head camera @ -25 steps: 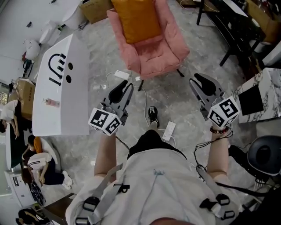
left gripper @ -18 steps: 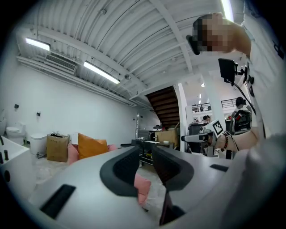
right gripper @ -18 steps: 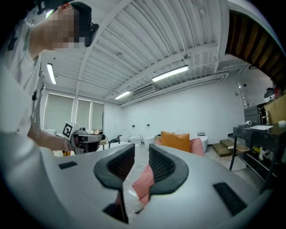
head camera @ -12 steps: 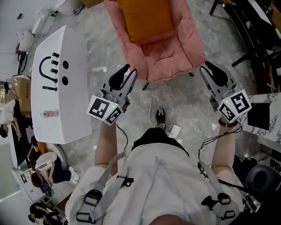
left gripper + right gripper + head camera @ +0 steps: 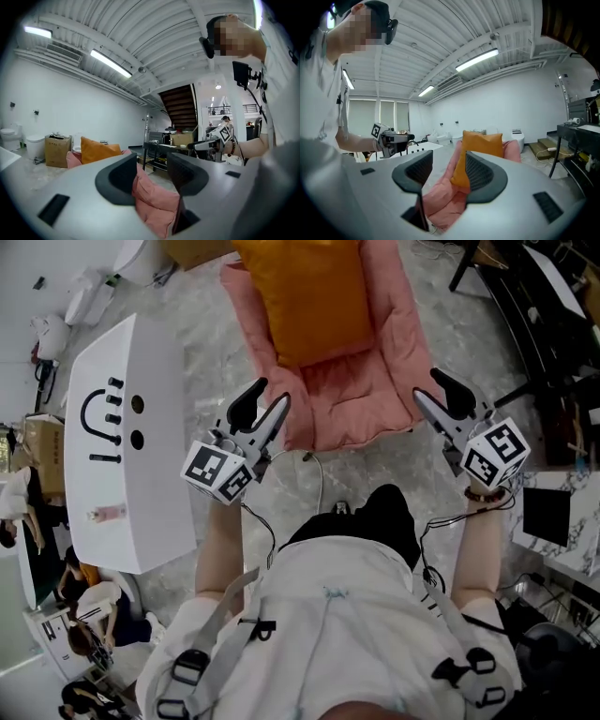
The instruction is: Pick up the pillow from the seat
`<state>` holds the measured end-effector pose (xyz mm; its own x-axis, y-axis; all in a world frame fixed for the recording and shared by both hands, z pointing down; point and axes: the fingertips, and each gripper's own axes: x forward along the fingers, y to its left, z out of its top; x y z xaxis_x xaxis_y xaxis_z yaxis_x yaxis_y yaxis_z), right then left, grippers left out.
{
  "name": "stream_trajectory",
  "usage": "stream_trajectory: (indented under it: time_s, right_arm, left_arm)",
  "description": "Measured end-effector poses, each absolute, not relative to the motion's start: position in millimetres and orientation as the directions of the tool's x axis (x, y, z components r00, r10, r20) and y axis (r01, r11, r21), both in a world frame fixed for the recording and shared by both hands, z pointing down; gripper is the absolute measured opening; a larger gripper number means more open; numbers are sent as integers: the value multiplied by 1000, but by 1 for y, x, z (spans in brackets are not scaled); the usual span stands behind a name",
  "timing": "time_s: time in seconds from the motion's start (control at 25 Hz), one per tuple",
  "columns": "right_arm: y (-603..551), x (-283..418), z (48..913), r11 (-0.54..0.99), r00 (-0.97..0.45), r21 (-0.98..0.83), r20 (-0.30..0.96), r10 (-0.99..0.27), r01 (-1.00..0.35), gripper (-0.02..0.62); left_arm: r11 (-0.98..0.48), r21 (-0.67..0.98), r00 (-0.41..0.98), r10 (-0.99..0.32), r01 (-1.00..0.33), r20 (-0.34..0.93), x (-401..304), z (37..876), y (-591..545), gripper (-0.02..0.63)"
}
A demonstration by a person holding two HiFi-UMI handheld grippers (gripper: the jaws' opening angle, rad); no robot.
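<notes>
An orange pillow point(image 5: 305, 296) leans against the back of a pink cushioned seat point(image 5: 347, 395) on the floor ahead of me. It also shows in the left gripper view as the orange pillow point(image 5: 96, 149) and in the right gripper view as the pillow point(image 5: 480, 143). My left gripper point(image 5: 264, 407) hovers at the seat's front left corner, and my right gripper point(image 5: 433, 396) at its front right edge. Both sets of jaws are opening with nothing between them, and neither touches the pillow.
A white table point(image 5: 127, 442) with a smiley face stands left of the seat. A dark desk frame point(image 5: 525, 324) is at the right, and a white cable point(image 5: 317, 479) runs over the marble floor. People sit at the far left point(image 5: 84, 601).
I have stepped closer to the seat, and both grippers now reach its front edge. Both sets of jaws stand wider apart than before.
</notes>
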<state>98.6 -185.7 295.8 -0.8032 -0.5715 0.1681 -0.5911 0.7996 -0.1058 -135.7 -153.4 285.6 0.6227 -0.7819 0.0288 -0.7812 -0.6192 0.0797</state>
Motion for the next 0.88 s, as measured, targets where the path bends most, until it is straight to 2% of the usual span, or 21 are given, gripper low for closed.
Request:
stream_trajectory:
  time_s: [0.28,0.48,0.88]
  right_arm:
    - [-286,105,325,836,-850,-171,193,-490,-521,242]
    - [-375,87,344,892,-917,-230,191,-351,-390,286]
    - [-541,69,404,909,-919,-258,308,-245,-328,336]
  left_arm:
    - [-591,91,597,-799,-801,71,-127,313,-241,226]
    - [-540,130,555,-819,-832,149,-132,343,-327,284]
    - [-438,189,474,-846,-879,246,-163,408,-463,361]
